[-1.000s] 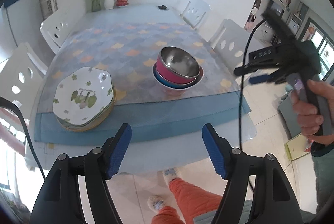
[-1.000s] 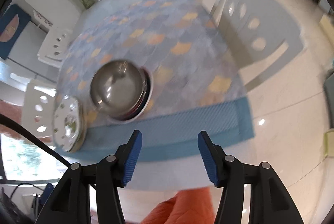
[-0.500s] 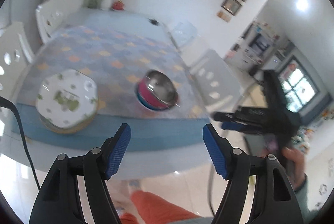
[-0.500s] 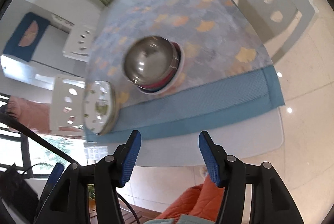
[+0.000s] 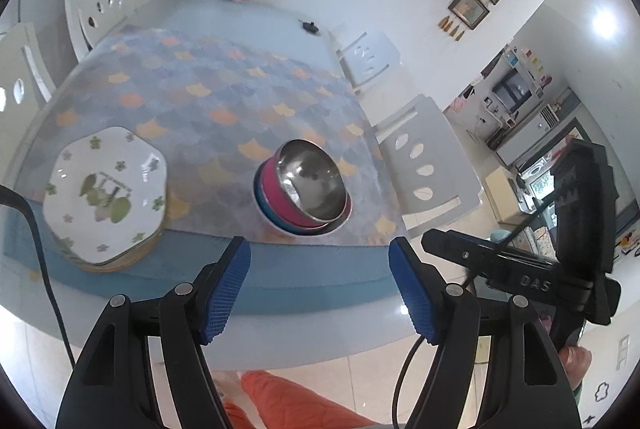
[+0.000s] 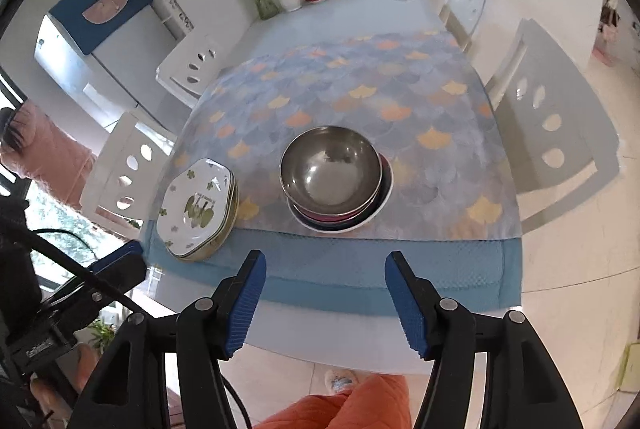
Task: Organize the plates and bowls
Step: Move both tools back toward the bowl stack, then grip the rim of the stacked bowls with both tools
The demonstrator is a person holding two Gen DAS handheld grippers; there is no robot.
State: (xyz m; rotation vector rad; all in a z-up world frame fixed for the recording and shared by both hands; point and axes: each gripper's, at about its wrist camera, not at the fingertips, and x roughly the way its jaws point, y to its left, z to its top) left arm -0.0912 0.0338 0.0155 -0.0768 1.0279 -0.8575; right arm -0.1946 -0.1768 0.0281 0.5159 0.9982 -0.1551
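Both grippers hang clear of the dining table (image 6: 400, 325), each with blue-padded jaws spread and nothing between them. Seen from its own camera, the right gripper (image 6: 325, 303) has just been widening its jaws, which frame only the blue border of the tablecloth (image 6: 372, 77); the left gripper (image 5: 319, 291) holds a similar wide gap above the near table edge.

On the cloth, a steel bowl (image 6: 330, 169) nests atop a pink bowl and a blue one, the stack (image 5: 302, 195) resting in a white dish near the table's front. Just beside it, toward the left, a clover-patterned plate (image 6: 196, 207) tops a short pile of plates (image 5: 106, 195) close to the front left corner. Bowls and plates already look sorted into two piles, so the job seems nearly done or finished.

Risks from here, as a judgement: the plate pile sits close to the table's edge, and a careless nudge from a passing jaw could push it off onto the tiled floor. The steel bowl sits slightly tilted in the left wrist view; a pinch on its slick rim could slip or drag the whole stack. A black cable (image 6: 60, 261) trails between the two hand-held tools and could snag as they cross. White chairs (image 6: 560, 133) crowd the right side.
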